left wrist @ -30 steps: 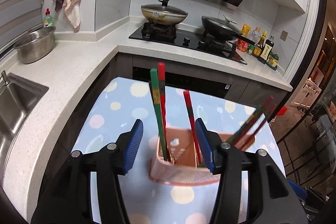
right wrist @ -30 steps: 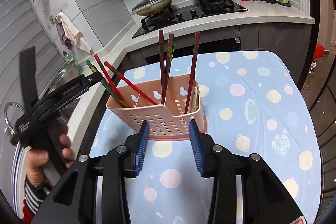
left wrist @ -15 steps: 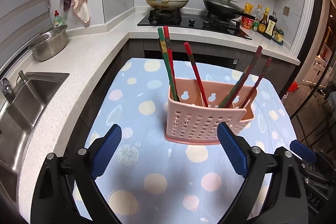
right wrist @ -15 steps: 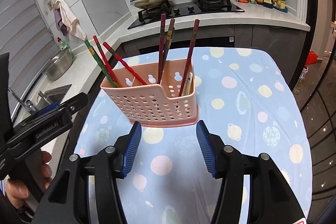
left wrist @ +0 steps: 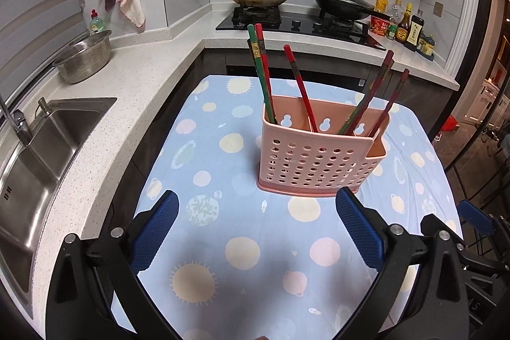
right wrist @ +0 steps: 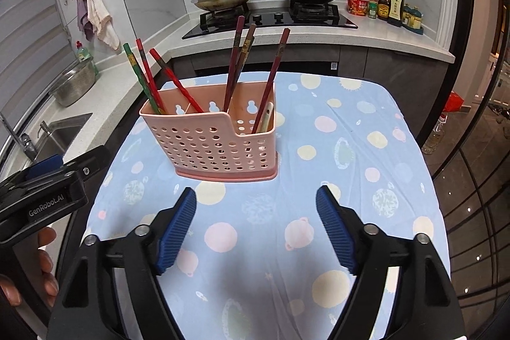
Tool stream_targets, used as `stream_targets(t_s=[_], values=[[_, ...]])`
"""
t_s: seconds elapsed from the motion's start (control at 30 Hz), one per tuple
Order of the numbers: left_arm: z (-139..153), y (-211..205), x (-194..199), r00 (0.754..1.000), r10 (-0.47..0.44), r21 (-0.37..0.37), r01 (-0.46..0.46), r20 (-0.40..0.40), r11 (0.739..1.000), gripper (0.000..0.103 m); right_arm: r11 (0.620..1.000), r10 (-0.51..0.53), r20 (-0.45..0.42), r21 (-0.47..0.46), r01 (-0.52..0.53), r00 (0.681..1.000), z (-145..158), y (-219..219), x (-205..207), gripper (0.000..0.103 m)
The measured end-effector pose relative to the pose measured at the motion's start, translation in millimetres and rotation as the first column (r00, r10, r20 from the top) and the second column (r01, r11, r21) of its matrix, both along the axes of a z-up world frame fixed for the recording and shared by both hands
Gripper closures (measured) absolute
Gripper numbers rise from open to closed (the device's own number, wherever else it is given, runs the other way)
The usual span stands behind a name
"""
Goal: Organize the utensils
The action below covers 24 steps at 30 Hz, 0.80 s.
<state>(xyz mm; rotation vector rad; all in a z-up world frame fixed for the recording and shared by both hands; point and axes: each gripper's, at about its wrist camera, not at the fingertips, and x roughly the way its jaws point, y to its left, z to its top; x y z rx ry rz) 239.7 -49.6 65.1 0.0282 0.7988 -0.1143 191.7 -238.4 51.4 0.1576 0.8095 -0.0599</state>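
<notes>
I have let go on both sides. A second ago my left gripper (left wrist: 256, 223) sat right up at the pink utensil caddy (left wrist: 318, 155) with a red chopstick between its fingers; now it is drawn back toward the near edge of the worktop (left wrist: 255, 254), fingers opening wide, nothing between them. My right gripper (right wrist: 255, 228) has backed off too, its fingers opening and empty, well short of the caddy.

The caddy stands upright near the middle of the worktop on the spotted blue cloth. Red and green chopsticks (left wrist: 264, 75) lean in its left compartment, a darker bunch (right wrist: 239, 62) in the right one, with a pale utensil (right wrist: 267, 117) tucked beside them. No loose utensil shows on the cloth, so I judge the sorting done or nearly done.
</notes>
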Motion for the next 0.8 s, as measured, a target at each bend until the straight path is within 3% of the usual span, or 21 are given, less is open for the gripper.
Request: stream_targets(t_s=[0.07,0.4,0.43,0.8], values=[[0,0,-3,1.000,0.000,0.004,0.000,-0.002,1.000,0.008,1.000,0.001,-0.001,-0.003,-0.001,1.000,1,0,-1,0.019],[0,-7,-22,1.000,-0.013,0.025,0.013,0.001,1.000,0.008,1.000,-0.013,0.009,-0.010,0.013,1.000,1,0,-14,0.015],[0,-7,-23,1.000,-0.013,0.026,0.013,0.001,1.000,0.008,1.000,-0.007,0.007,-0.005,0.007,1.000,1,0,-15,0.005],[2,-13,-43,1.000,-0.027,0.040,0.027,0.010,0.999,0.008,1.000,-0.004,0.018,-0.024,0.005,1.000,4,1,-31,0.007]])
